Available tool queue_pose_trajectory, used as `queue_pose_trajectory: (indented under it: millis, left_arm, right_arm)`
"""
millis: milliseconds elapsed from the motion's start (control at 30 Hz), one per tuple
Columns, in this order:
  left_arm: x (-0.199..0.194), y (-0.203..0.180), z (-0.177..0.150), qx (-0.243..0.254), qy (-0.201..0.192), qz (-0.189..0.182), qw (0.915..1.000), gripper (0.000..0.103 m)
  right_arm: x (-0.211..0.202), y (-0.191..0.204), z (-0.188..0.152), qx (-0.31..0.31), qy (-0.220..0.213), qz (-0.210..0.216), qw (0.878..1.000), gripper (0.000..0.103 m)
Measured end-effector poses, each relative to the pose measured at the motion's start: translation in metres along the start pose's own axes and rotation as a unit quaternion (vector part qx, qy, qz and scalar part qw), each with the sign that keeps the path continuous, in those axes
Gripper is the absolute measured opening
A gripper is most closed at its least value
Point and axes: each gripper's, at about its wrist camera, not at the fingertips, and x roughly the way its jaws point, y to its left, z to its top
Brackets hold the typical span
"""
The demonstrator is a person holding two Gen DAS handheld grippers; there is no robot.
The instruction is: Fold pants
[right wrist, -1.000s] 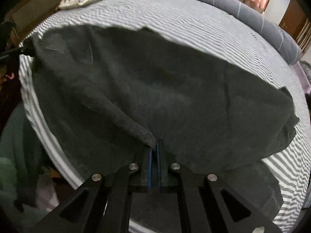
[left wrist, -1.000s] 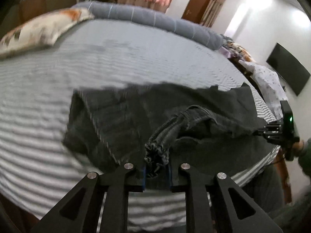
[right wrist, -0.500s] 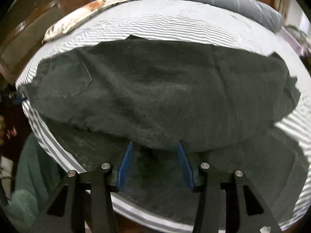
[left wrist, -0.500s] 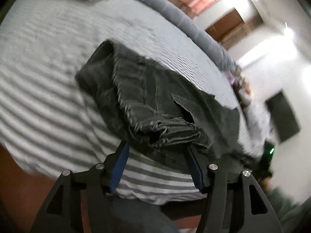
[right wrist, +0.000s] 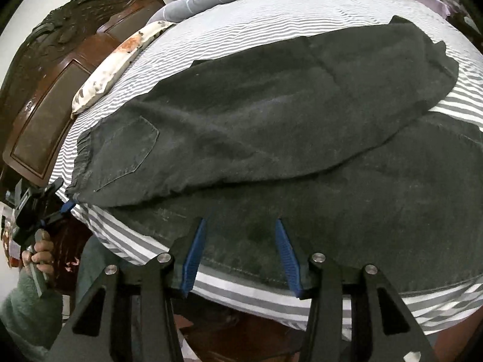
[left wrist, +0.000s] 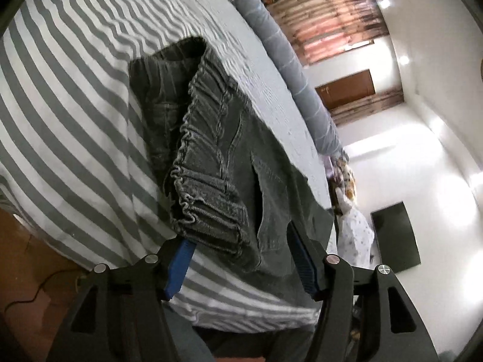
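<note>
Item: dark pants (right wrist: pixel 271 126), lying on the striped bed sheet (right wrist: pixel 241 21) near its front edge, one leg laid over the other lengthwise, so I judge the first fold done. The elastic waistband (left wrist: pixel 208 187) sits at my left, the back pocket (right wrist: pixel 129 147) faces up. Left gripper (left wrist: pixel 238 259): jaws spread, waistband corner between the pads but not pinched. Right gripper (right wrist: pixel 238 256): jaws spread over the lower leg's edge, gripping nothing. Condition: the upper leg lies askew, leaving much of the lower leg uncovered. Remaining, as I read it: square up the legs, then fold across the length once or twice. Pillow (right wrist: pixel 117 63) and headboard (right wrist: pixel 54 69) noted beyond
</note>
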Motion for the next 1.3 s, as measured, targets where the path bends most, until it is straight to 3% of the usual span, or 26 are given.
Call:
queue_pose_trajectory:
  millis: [133, 200, 267, 467, 567, 700, 800, 1233, 1300]
  left_arm:
    - [0.004, -0.011, 0.0, 0.002, -0.029, 0.008, 0.9995, 0.06]
    - [0.006, -0.014, 0.002, 0.007, -0.041, 0.021, 0.9989, 0.05]
    - [0.011, -0.02, 0.004, 0.014, -0.048, 0.033, 0.9982, 0.032]
    - [0.015, -0.027, 0.013, 0.016, -0.06, 0.034, 0.9975, 0.022]
    - [0.017, -0.027, 0.018, 0.02, -0.059, 0.039, 0.9973, 0.022]
    - [0.019, -0.027, 0.017, 0.026, -0.051, 0.056, 0.9968, 0.022]
    - [0.018, -0.023, 0.016, 0.016, -0.048, 0.072, 0.9961, 0.024]
    - [0.025, -0.02, 0.013, -0.004, -0.052, 0.111, 0.9924, 0.04]
    - [0.027, -0.021, 0.015, -0.008, -0.058, 0.113, 0.9919, 0.04]
  right_arm:
    - [0.002, -0.01, -0.001, 0.043, -0.004, 0.034, 0.999, 0.045]
    - [0.005, -0.022, 0.0, 0.087, -0.009, 0.058, 0.994, 0.046]
    - [0.009, -0.033, -0.001, 0.128, -0.015, 0.078, 0.989, 0.047]
    - [0.019, -0.069, -0.001, 0.234, -0.041, 0.123, 0.963, 0.047]
    - [0.021, -0.081, 0.003, 0.26, -0.06, 0.127, 0.955, 0.046]
    - [0.023, -0.094, 0.017, 0.275, -0.08, 0.121, 0.95, 0.038]
    - [0.022, -0.1, 0.027, 0.271, -0.088, 0.118, 0.951, 0.029]
    - [0.022, -0.122, 0.055, 0.256, -0.1, 0.096, 0.957, 0.028]
    - [0.022, -0.126, 0.057, 0.261, -0.104, 0.095, 0.955, 0.023]
